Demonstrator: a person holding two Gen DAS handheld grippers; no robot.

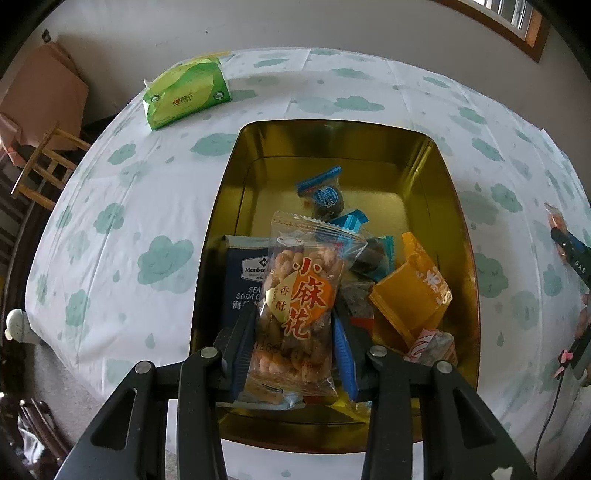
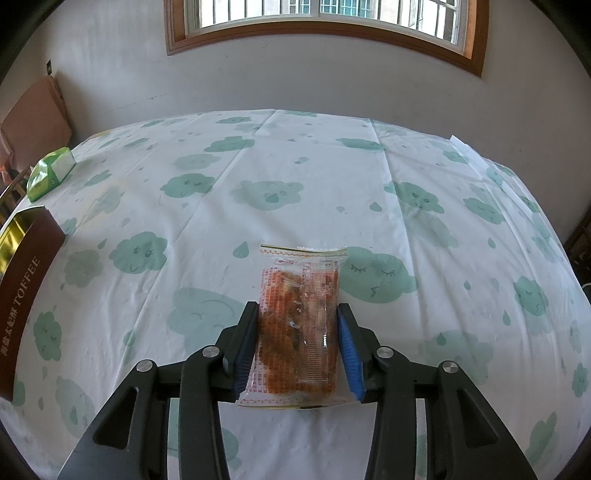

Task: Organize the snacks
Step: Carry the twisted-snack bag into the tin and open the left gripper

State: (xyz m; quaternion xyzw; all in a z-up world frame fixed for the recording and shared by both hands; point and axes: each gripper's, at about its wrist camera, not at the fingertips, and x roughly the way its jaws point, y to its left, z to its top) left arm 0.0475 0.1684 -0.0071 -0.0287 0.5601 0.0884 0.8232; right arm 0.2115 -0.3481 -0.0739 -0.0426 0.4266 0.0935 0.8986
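Twist-snack pack [image 1: 295, 306]: pinched between fingers of left tool [image 1: 295, 350], held above gold tin [image 1: 458, 236]. Tin holds several packs incl. navy soda-cracker pack [image 1: 245, 280], orange pouch [image 1: 413, 295], blue-wrapped sweets [image 1: 323, 192]. Second clear snack pack [image 2: 299, 325]: between fingers of right tool [image 2: 297, 347], pinched at both sides, over table [image 2: 258, 155]. Table w/ white cloth, green cloud print, creased. Green tissue pack [image 1: 186, 94] near far-left edge. Tin's brown "TOFFEE" side at left in right view. Room: plain wall, wood-framed window [image 2: 321, 29], wooden chair [image 1: 44, 166] left of table.
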